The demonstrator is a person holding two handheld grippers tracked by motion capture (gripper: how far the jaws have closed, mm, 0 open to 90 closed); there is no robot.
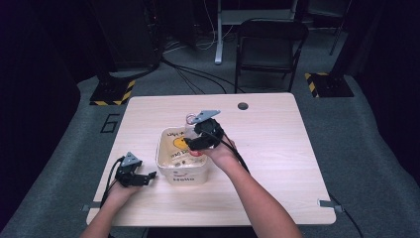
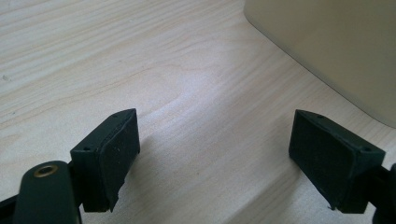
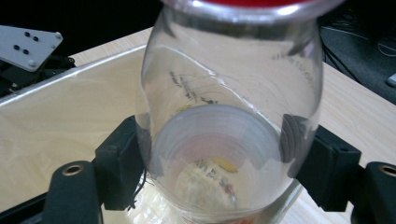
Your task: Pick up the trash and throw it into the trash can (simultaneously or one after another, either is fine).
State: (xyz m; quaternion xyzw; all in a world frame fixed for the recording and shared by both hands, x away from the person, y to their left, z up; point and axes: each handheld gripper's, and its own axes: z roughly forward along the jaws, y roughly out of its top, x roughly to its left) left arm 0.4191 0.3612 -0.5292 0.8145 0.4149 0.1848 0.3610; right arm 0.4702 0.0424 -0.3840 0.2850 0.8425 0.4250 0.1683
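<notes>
Bottle (image 3: 229,116) clamped between right tongs (image 3: 219,163), over tub (image 1: 166,161)

I counted one desk (image 1: 277,148), and on it one cream tub (image 1: 171,171) printed with a yellow figure and lettering. There was one clear glass bottle (image 3: 229,116), which sat between the jaws of my right tool (image 1: 204,135). I held two tools in all, the other being my left tool (image 1: 134,176), its jaws spread over bare wood. Beyond the desk stood one black folding chair (image 1: 270,47), and two yellow-and-black striped floor bases (image 1: 113,91) (image 1: 328,84).
</notes>
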